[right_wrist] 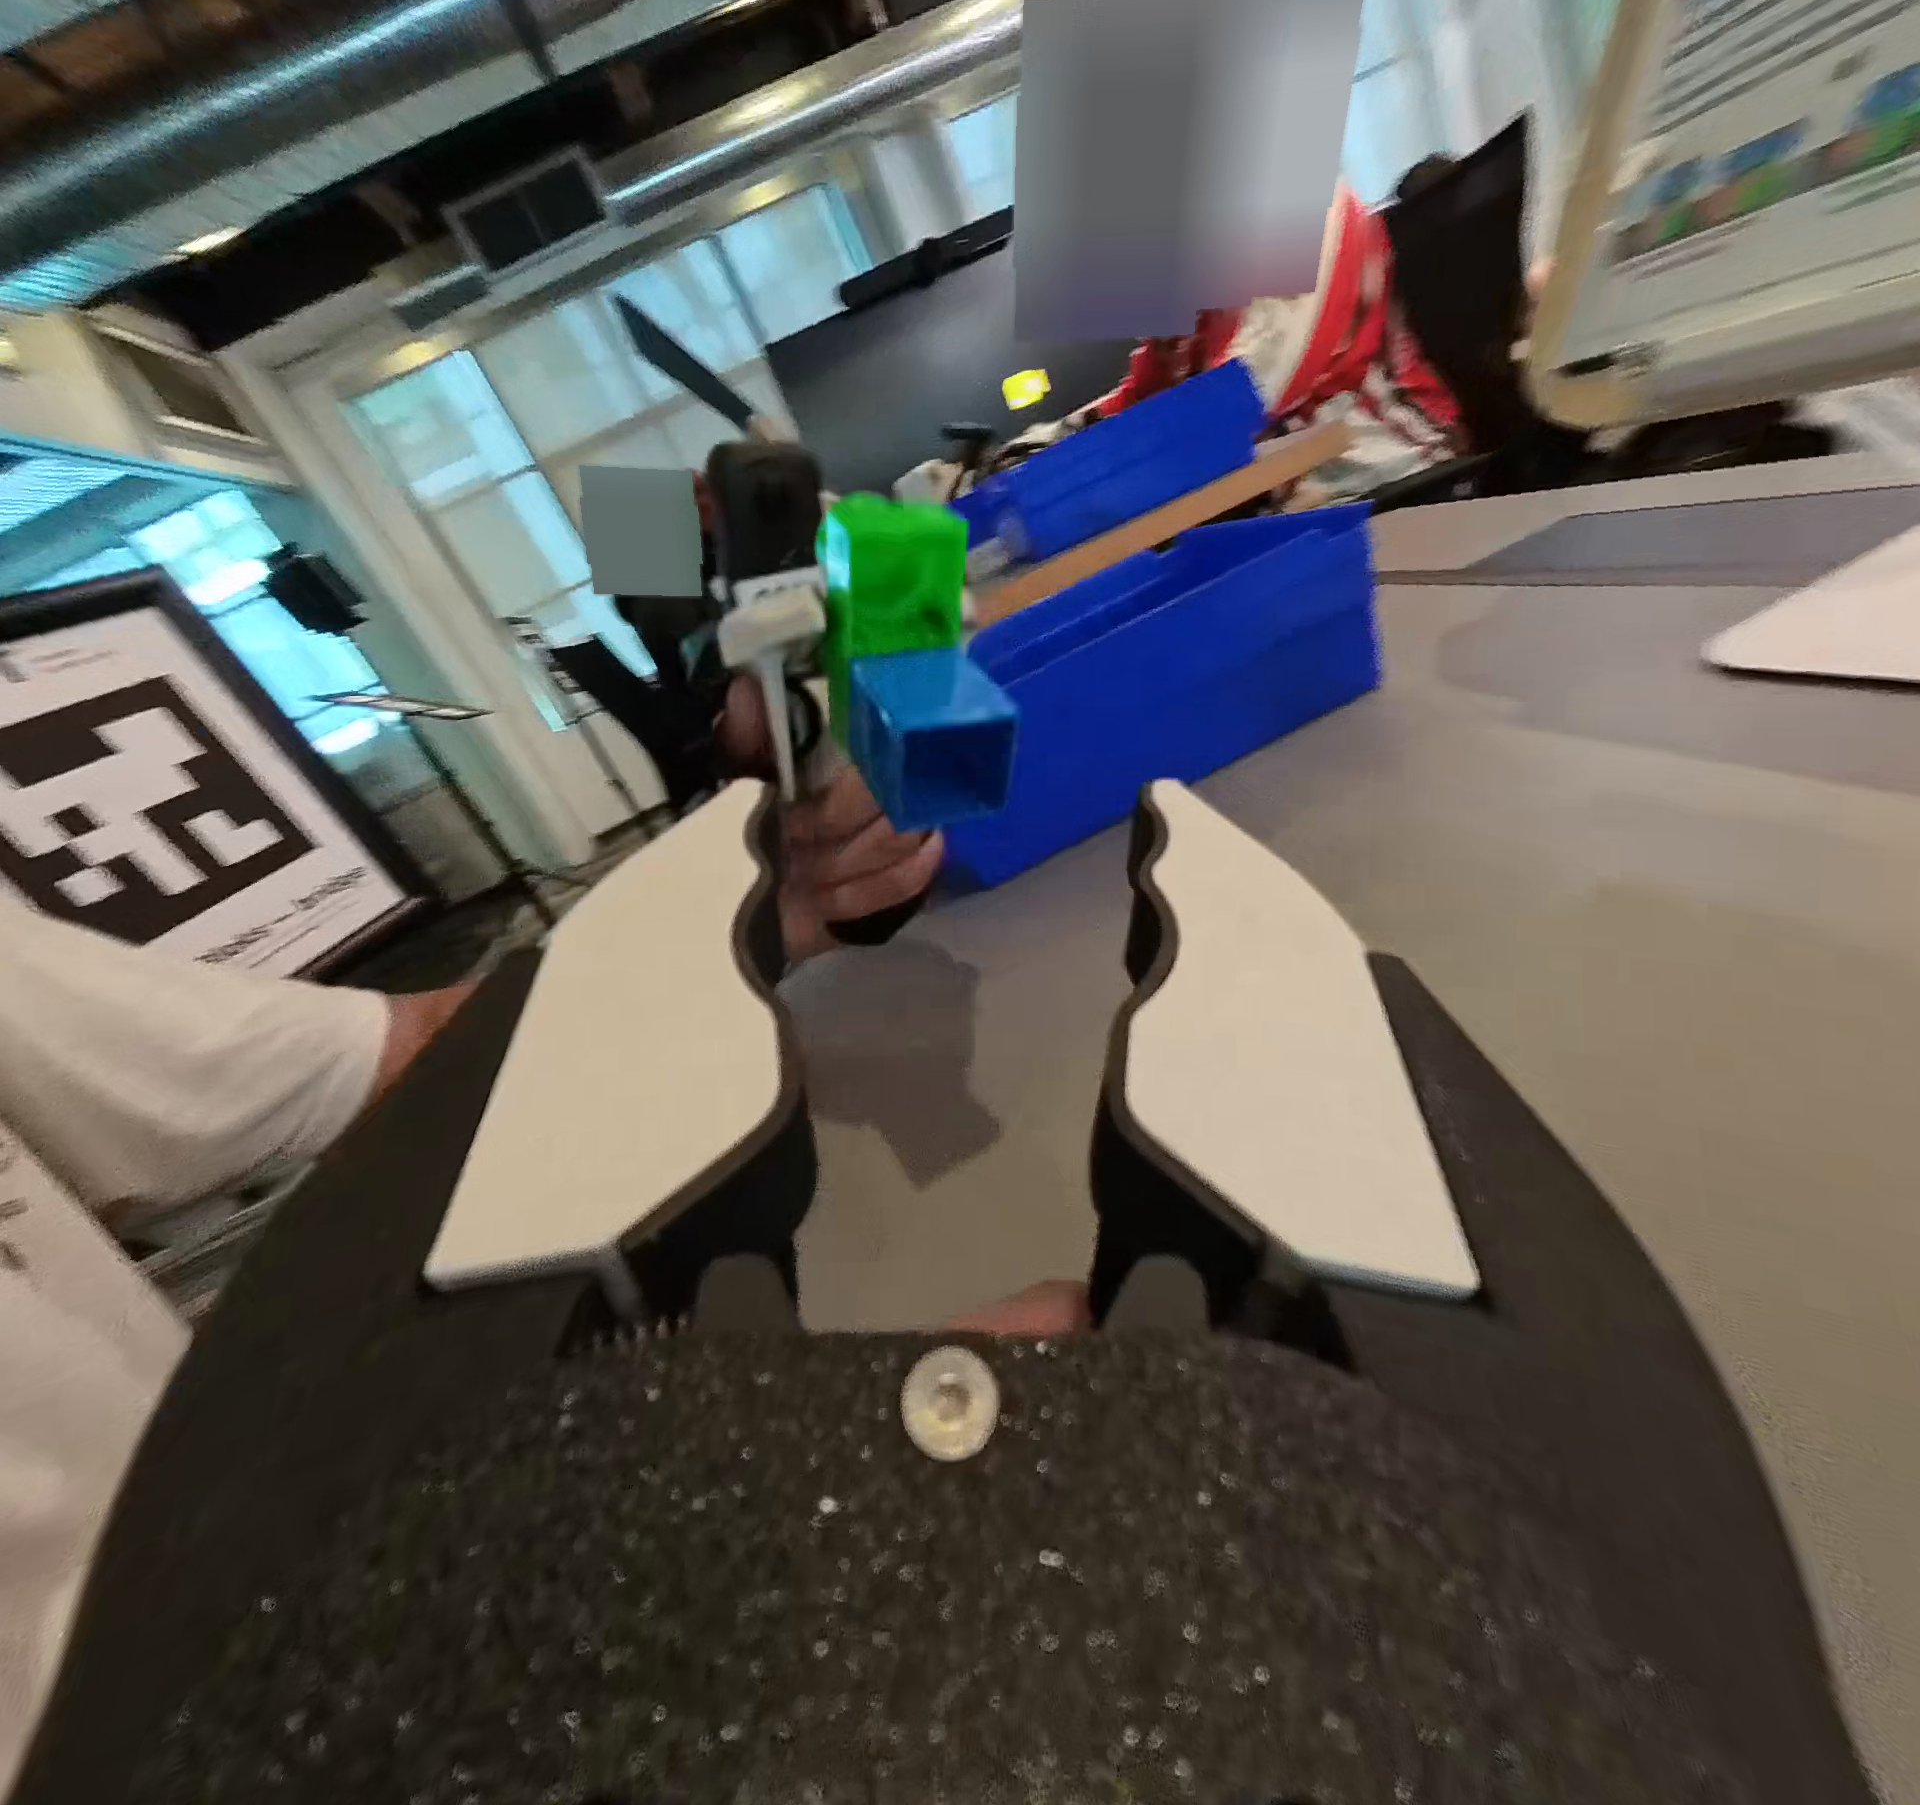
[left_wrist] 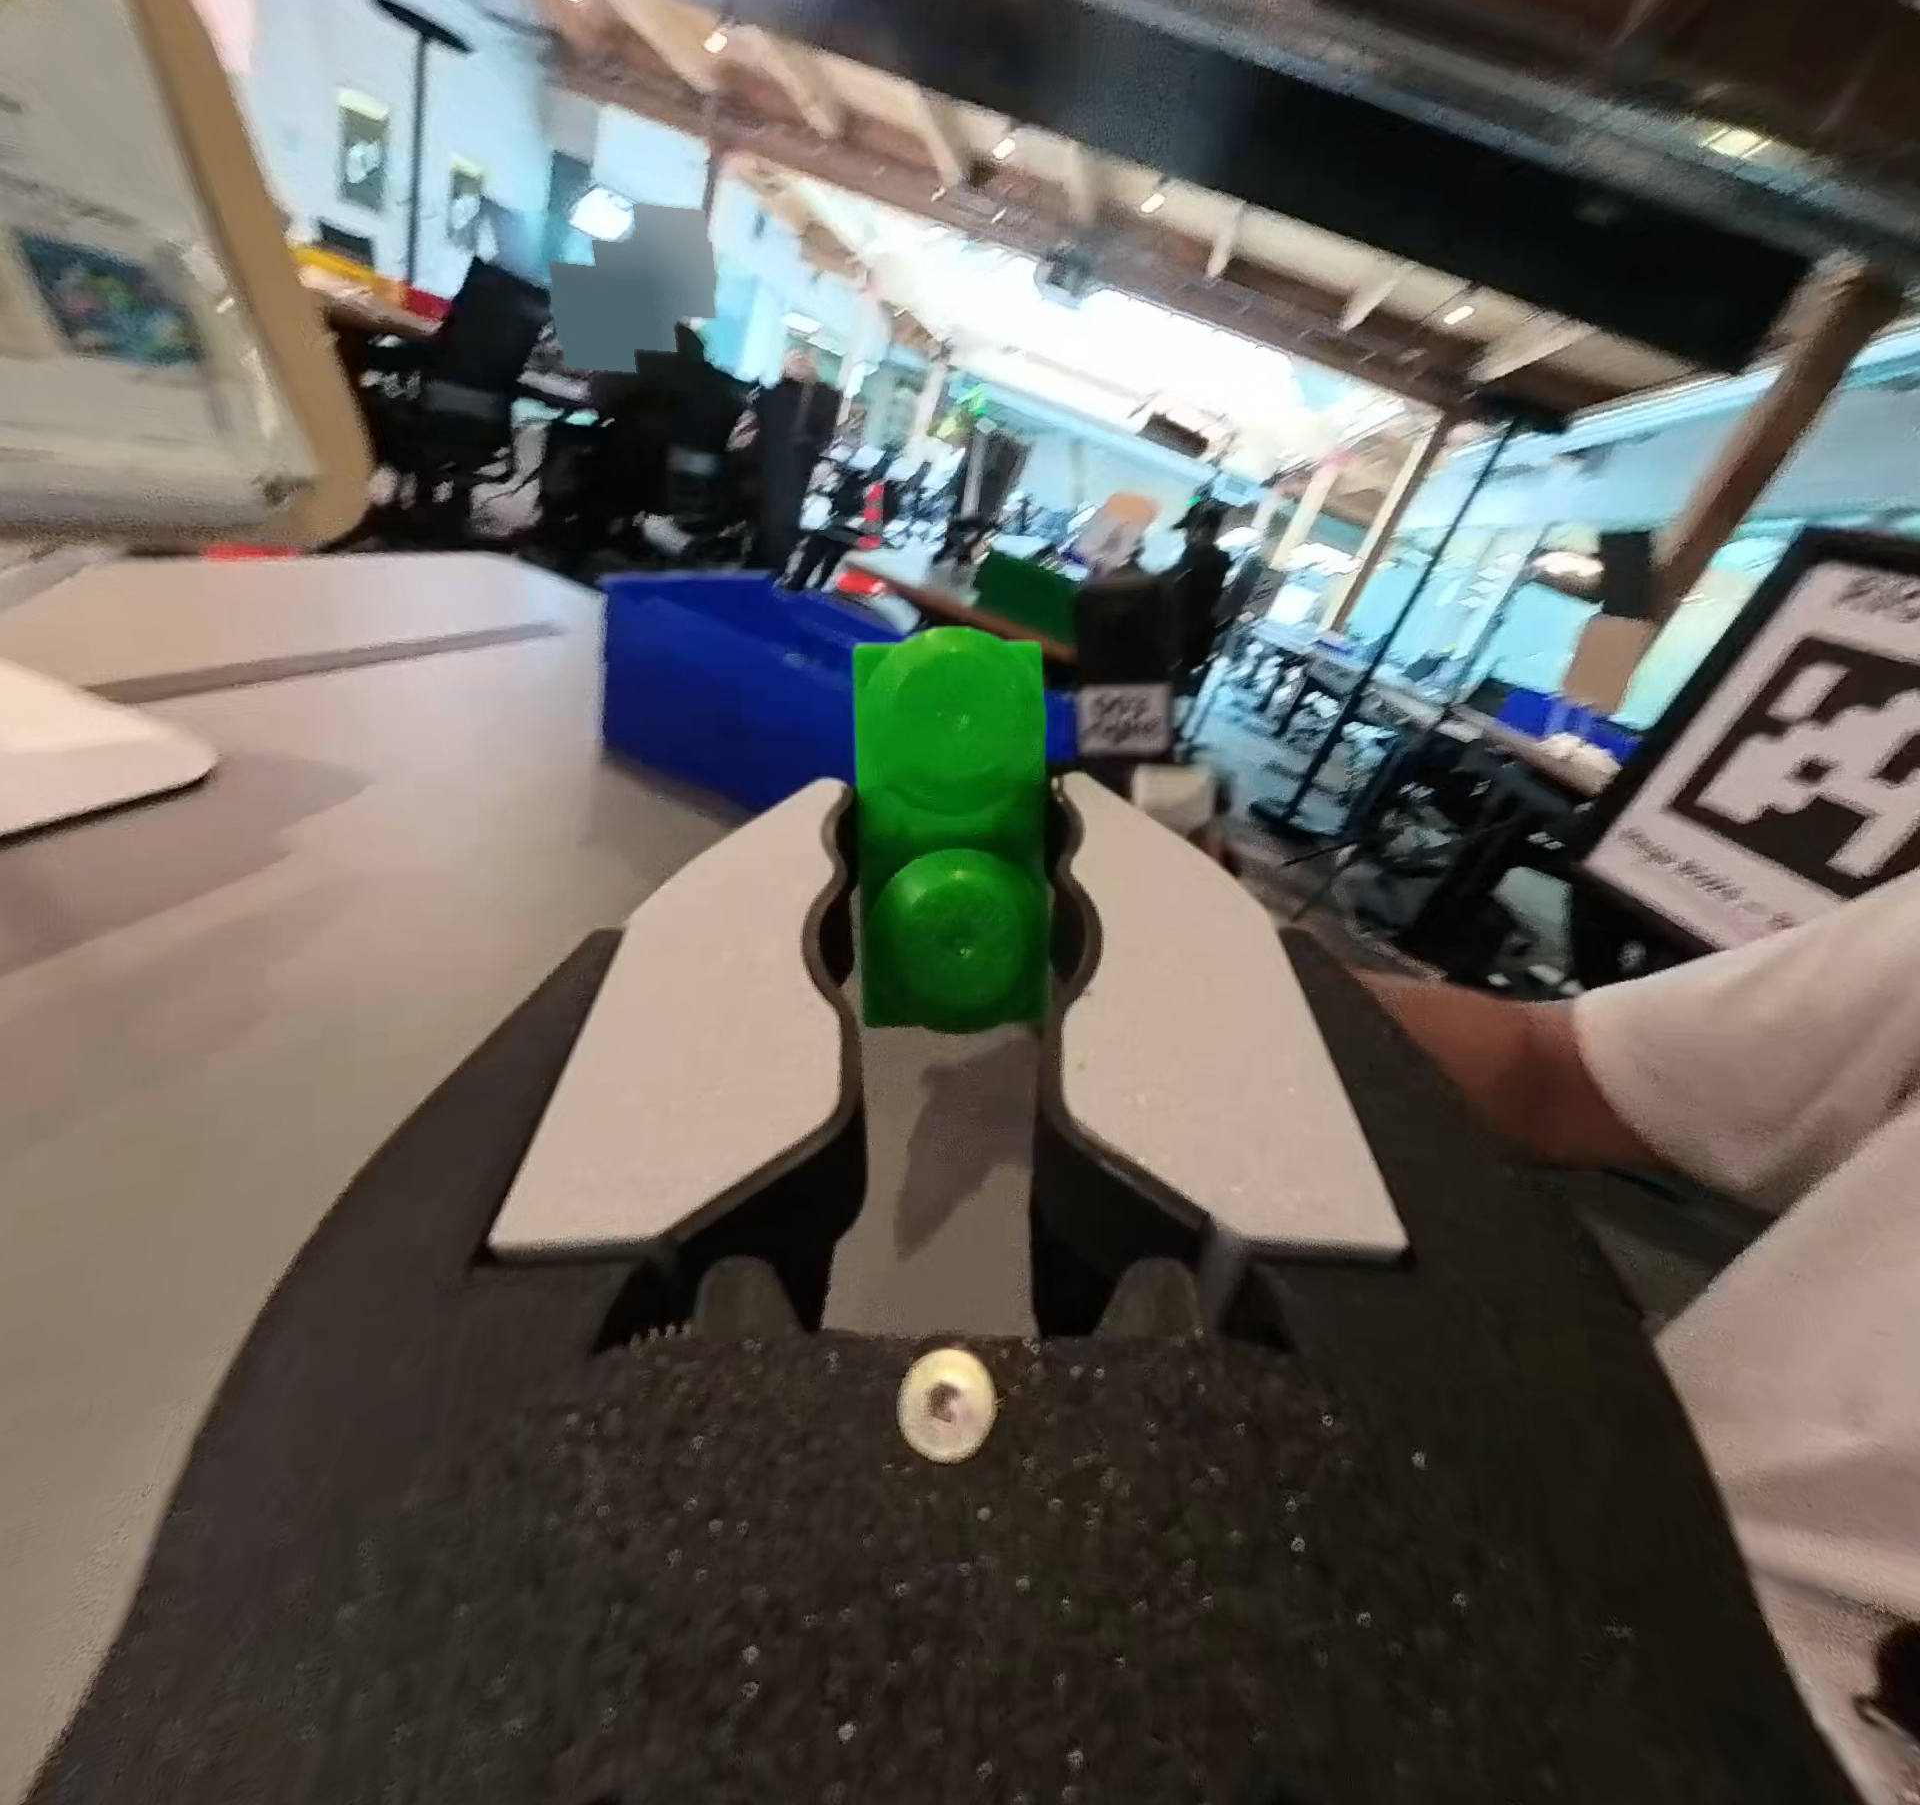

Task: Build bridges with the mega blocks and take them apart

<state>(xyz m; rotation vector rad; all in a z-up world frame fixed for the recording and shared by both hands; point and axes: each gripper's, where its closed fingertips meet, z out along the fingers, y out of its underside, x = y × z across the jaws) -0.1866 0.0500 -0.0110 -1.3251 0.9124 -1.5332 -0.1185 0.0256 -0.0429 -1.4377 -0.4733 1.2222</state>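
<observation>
While clamped in the left gripper, one green block; right gripper released.

Both views are bright, lit by ceiling lamps and by daylight from large windows that glare pale and washed-out. Wide-angle distortion bends the ceiling and the edges, and motion blur smears the background. Soft shadows fall on the grey table between the fingers.

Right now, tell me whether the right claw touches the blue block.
Apart. The right wrist view shows the right claw open and empty, with the blue block farther off, joined to the green block.
</observation>
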